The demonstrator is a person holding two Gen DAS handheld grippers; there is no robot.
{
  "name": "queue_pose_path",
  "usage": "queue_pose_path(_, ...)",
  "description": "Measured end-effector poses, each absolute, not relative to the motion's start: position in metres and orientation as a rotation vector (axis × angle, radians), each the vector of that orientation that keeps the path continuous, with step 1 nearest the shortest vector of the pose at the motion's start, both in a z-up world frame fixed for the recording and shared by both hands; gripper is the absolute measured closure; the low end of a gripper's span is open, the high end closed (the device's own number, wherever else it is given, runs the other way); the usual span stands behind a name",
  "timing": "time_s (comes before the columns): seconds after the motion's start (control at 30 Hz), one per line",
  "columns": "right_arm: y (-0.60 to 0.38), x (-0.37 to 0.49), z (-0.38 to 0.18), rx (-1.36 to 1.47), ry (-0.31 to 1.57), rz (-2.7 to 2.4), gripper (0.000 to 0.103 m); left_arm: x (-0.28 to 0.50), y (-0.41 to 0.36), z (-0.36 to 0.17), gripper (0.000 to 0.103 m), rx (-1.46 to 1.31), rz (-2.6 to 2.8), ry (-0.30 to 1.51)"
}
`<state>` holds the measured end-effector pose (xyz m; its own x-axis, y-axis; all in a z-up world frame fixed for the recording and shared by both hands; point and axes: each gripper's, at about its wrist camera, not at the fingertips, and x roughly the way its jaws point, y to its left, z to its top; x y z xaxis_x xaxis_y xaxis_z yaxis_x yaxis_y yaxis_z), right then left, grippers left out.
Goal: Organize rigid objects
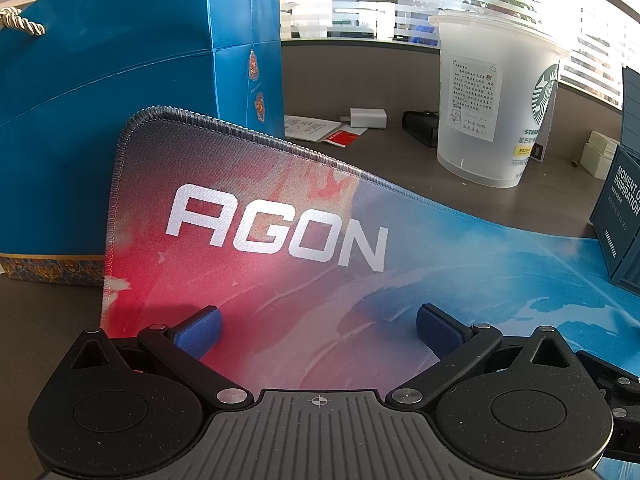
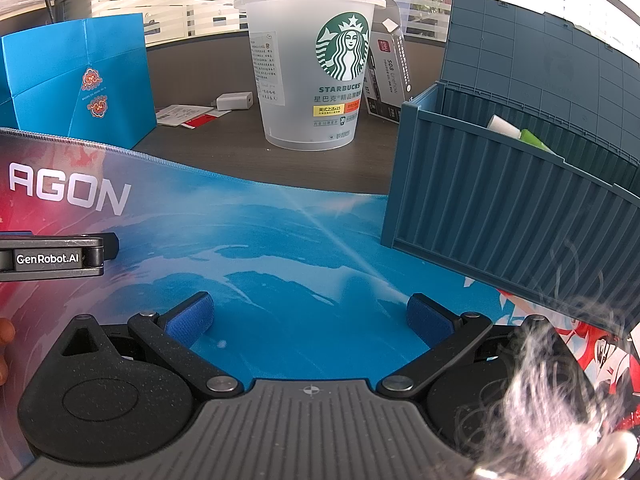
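A dark blue container-style storage box (image 2: pixel 500 200) stands open on the right of the AGON desk mat (image 2: pixel 280 240), with a white and a green item (image 2: pixel 520 130) inside; its corner also shows in the left wrist view (image 1: pixel 624 220). A frosted Starbucks tub (image 2: pixel 312 76) stands behind the mat, and also shows in the left wrist view (image 1: pixel 492 104). My left gripper (image 1: pixel 319 330) is open and empty over the red part of the mat (image 1: pixel 260 240). My right gripper (image 2: pixel 310 316) is open and empty over the blue part, left of the box.
A bright blue gift bag (image 1: pixel 120 100) stands at the left. A white charger (image 1: pixel 368 118), papers (image 1: pixel 316 128), a black object (image 1: pixel 420 126) and small white boxes (image 1: pixel 598 154) lie on the desk behind. A pen package (image 2: pixel 390 76) leans behind the tub.
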<state>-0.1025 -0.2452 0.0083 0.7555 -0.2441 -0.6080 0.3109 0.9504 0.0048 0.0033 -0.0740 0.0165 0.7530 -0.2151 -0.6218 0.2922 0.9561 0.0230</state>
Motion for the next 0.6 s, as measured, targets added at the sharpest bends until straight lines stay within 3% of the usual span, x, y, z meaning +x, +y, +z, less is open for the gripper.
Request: queue_pose_path(0.6,-0.2439,-0.1029,0.0079,0.108,0.647,-0.303,0.000,0.0029,-0.0740,0.0167,0.000,0.121,-0.278,0.663)
